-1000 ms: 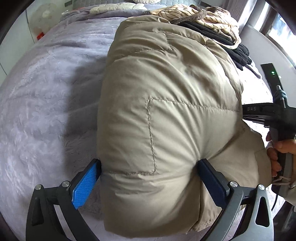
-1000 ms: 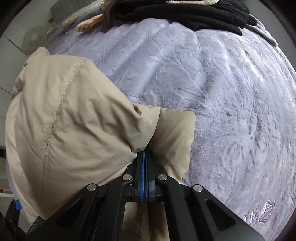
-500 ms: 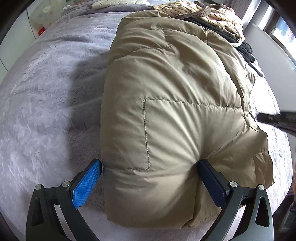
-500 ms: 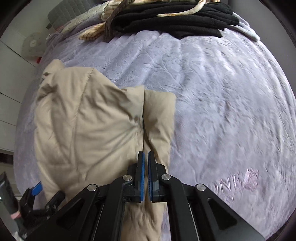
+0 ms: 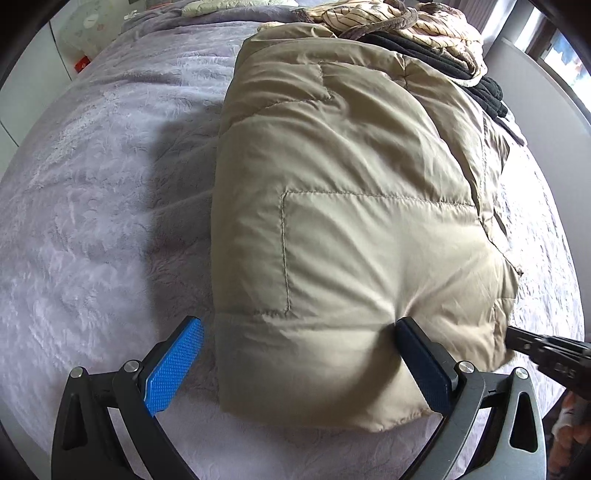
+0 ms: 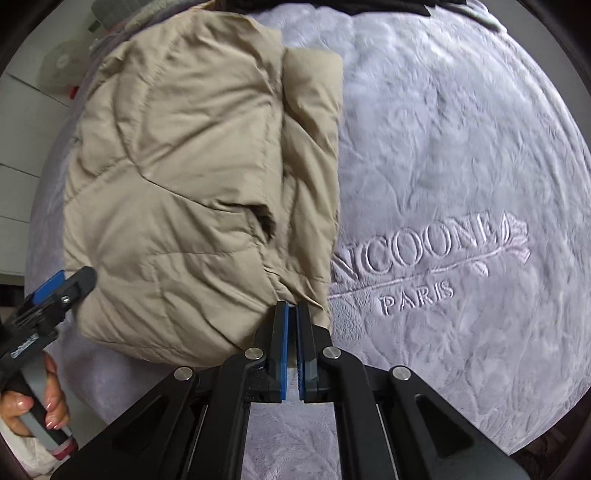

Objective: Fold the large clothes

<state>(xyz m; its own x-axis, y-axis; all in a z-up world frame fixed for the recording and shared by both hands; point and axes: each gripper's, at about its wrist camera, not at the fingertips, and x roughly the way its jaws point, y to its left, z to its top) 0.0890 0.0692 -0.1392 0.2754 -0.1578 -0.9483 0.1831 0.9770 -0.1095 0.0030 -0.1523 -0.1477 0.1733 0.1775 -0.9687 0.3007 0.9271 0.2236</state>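
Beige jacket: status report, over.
Left gripper open, fingers straddling the folded jacket. Right gripper nearly shut at its edge. Clothes pile beyond.

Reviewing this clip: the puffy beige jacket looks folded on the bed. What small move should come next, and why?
Probably draw the left gripper straight back off the beige jacket. Its jaws are wide open, one pad denting the near edge, so it holds nothing. The right gripper is nearly shut at the jacket's corner, seemingly without cloth between the pads. The jacket lies as a compact bundle on the grey blanket.
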